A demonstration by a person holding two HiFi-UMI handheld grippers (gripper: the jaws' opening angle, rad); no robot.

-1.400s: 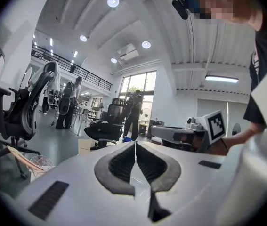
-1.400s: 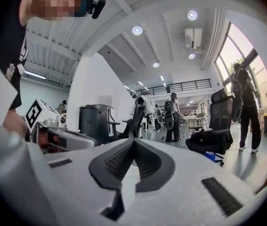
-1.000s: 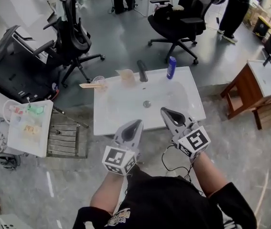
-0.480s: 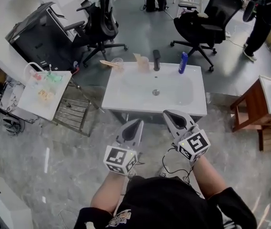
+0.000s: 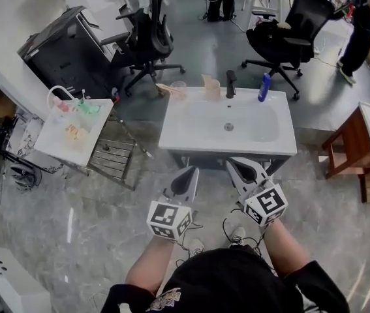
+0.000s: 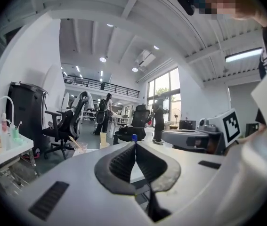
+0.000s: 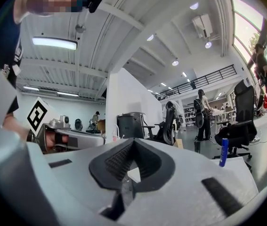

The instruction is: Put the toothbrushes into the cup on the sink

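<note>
The left gripper (image 5: 189, 173) and right gripper (image 5: 236, 165) have their fingers pressed together, empty. On the white rectangular sink (image 5: 191, 139), a clear plastic cup (image 5: 179, 87) holds a slanting tan toothbrush (image 5: 164, 89).

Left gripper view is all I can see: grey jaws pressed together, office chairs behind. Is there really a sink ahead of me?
Observer: Yes. The head view shows a white sink with a drain in its basin.
Operator: Am I over it?
Observer: No; the left gripper sits short of its near edge.
Operator: And the other gripper?
Observer: In its own view the right gripper is shut on nothing.
</note>
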